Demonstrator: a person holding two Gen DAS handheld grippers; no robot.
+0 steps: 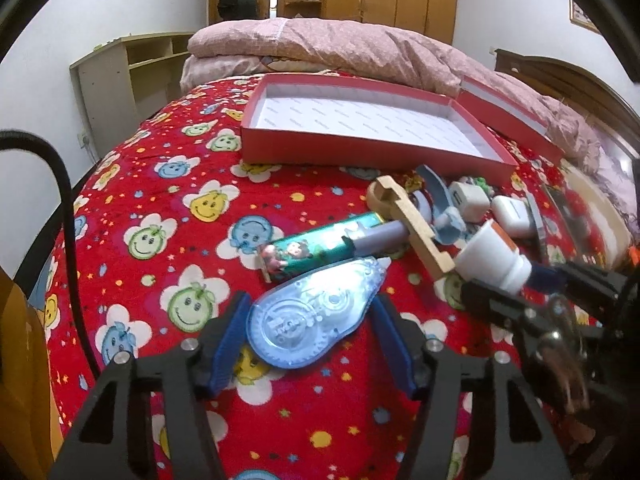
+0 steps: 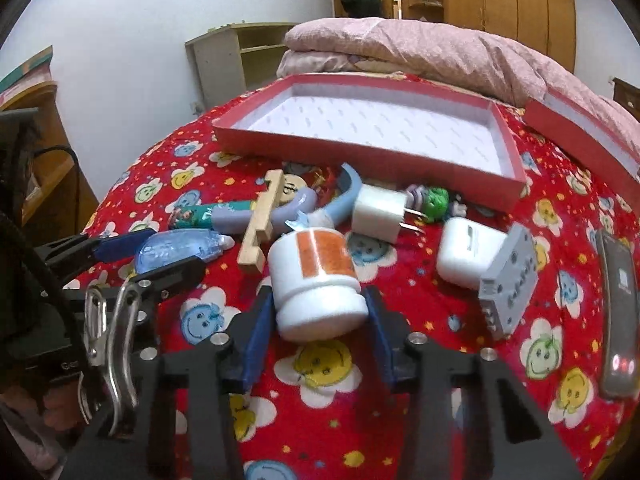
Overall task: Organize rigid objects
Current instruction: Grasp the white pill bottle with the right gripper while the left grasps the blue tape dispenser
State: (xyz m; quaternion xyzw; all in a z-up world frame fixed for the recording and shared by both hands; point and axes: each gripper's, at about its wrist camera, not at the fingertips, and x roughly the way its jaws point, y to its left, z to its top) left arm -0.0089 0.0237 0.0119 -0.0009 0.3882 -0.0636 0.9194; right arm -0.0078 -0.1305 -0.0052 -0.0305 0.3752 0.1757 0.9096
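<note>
A pile of small objects lies on a red smiley-print blanket before an empty red box (image 1: 360,128), which also shows in the right wrist view (image 2: 372,128). My left gripper (image 1: 310,316) is closed on a blue correction tape dispenser (image 1: 316,312), also visible in the right wrist view (image 2: 180,246). My right gripper (image 2: 320,312) is closed on the cap end of a white bottle with an orange label (image 2: 314,280); the bottle shows in the left wrist view (image 1: 490,256) too.
On the blanket lie a wooden piece (image 2: 262,222), a green printed tube (image 1: 320,250), a white plug (image 2: 380,212), a white case (image 2: 468,258), a grey cassette (image 2: 508,280), a green toy (image 2: 434,200) and a phone (image 2: 618,312). The box lid (image 2: 580,136) and a pink quilt (image 1: 360,48) lie behind.
</note>
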